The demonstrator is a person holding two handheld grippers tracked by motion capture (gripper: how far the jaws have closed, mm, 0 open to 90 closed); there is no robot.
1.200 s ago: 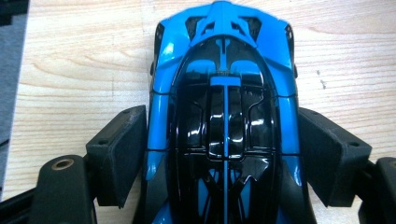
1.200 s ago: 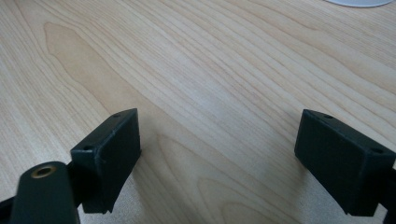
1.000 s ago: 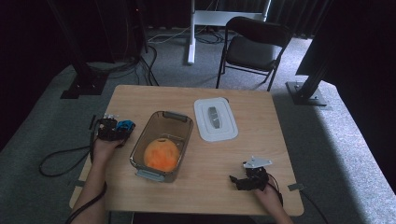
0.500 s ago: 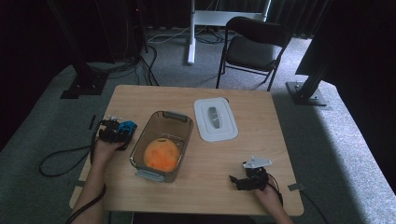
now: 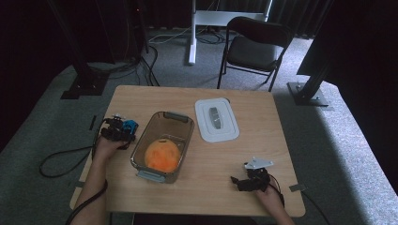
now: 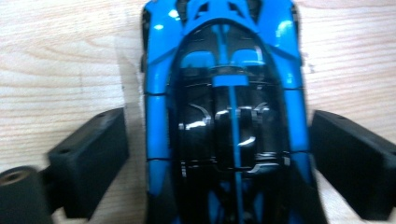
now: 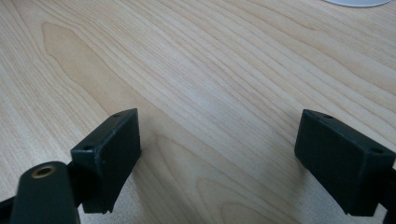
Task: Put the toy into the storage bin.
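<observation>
A blue and black toy car (image 6: 224,93) lies on the wooden table (image 5: 244,154), between the jaws of my left gripper (image 6: 219,158). Those jaws have just been opening, and a thin gap shows on each side between pads and car. From above, the left gripper (image 5: 125,129) and the car (image 5: 130,125) sit at the table's left edge, beside a clear container (image 5: 183,123). My right gripper (image 7: 217,158) stands open low over bare wood, with nothing between its fingers. In the high view the right gripper (image 5: 236,182) is near the front right corner.
The clear container with grey handles holds an orange fruit (image 5: 162,156). A white lid (image 5: 217,119) lies flat to its right. A black chair (image 5: 256,49) and stand legs are on the floor beyond the table. Cables trail from both grippers.
</observation>
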